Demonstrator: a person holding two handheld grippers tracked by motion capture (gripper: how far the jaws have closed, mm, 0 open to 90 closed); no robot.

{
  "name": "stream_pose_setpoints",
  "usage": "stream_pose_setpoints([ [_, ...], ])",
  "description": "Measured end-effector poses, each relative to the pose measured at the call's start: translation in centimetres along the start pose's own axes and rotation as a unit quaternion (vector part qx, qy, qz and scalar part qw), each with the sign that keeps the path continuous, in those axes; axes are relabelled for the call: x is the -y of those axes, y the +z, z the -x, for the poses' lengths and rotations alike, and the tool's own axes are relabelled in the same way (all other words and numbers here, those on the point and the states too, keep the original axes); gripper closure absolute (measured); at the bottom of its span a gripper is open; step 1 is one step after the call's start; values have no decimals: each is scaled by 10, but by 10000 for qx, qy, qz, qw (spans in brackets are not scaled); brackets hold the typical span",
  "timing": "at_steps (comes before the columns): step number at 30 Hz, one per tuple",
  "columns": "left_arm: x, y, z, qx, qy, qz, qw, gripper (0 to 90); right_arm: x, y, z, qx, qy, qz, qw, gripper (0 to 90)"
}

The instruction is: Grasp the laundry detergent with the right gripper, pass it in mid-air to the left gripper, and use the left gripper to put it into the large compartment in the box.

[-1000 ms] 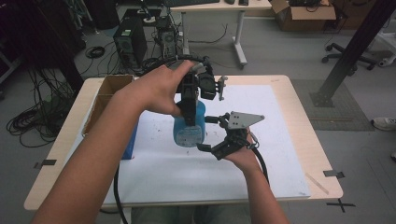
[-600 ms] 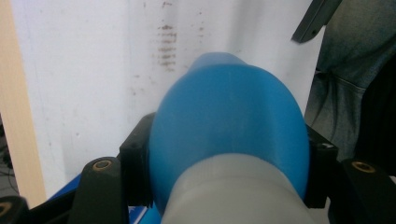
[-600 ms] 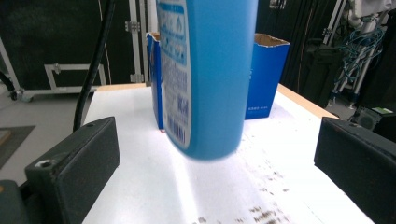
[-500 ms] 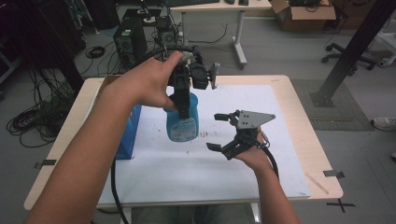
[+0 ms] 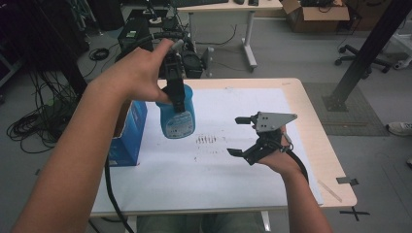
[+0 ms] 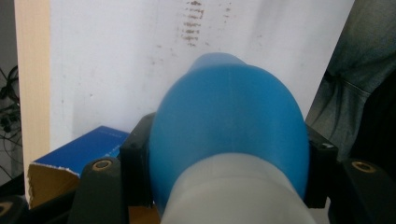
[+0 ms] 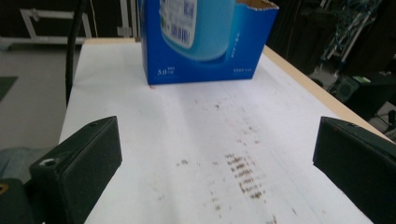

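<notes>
A blue plastic bottle (image 5: 177, 116) with a label hangs in the air over the left half of the table. My left gripper (image 5: 174, 82) is shut on its upper part, hand above it. In the left gripper view the bottle (image 6: 229, 121) bulges between the black jaws of the left gripper (image 6: 229, 154), with its white top nearest the camera. An open-topped blue carton (image 5: 127, 132) stands just left of the bottle. My right gripper (image 5: 240, 137) hovers open and holds nothing, to the right of the bottle. The right gripper (image 7: 219, 158) looks past brown stains toward the bottle (image 7: 196, 28) and carton (image 7: 205, 60).
A white sheet (image 5: 218, 165) covers the wooden table (image 5: 316, 141), marked with brown smudges (image 5: 208, 141) at its middle. The left gripper's black cable (image 5: 109, 189) drops over the front edge. Black tape marks (image 5: 346, 180) sit near the right corner.
My left gripper has raised the bottle and carried it left toward the carton. My right gripper has drawn away from the bottle to the right and stands open.
</notes>
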State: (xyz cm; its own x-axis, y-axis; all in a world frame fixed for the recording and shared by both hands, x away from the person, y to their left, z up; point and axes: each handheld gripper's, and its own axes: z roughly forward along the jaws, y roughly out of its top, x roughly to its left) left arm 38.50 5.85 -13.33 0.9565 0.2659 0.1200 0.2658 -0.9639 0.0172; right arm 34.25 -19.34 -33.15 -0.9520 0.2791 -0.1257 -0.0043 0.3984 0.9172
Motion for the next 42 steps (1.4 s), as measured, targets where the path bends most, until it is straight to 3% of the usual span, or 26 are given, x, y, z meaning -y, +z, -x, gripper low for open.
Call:
stream_pose_setpoints([
  [9,19,-12,-14,-56,-429,-36,9991,378,-4,-21,3,79,-94,-386,9992,2],
  [15,34,-19,-23,-116,-763,-77,9970,378,-4,-32,4,143,-51,-688,9975,0],
  [21,51,-30,-32,-117,-1150,-112,9932,378,-2,-43,7,180,-27,-1023,9946,0],
  [25,63,-41,-40,-193,-1482,-165,9886,378,-3,-51,9,229,4,-1130,9933,0],
  [28,72,-48,-45,-185,-1786,-163,9836,378,-4,-54,10,247,0,-1207,9924,0],
  [31,82,-56,-50,-154,-2179,-134,9758,378,-5,-56,11,254,-1,-1327,9908,0],
  [34,91,-61,-54,-163,-2440,-109,9696,378,-4,-58,12,270,12,-1395,9898,0],
  [39,104,-67,-60,-220,-2876,-124,9574,378,-5,-60,13,277,30,-1435,9893,0],
  [42,110,-71,-63,-213,-3180,-78,9478,379,-6,-59,12,266,12,-1452,9890,0],
])
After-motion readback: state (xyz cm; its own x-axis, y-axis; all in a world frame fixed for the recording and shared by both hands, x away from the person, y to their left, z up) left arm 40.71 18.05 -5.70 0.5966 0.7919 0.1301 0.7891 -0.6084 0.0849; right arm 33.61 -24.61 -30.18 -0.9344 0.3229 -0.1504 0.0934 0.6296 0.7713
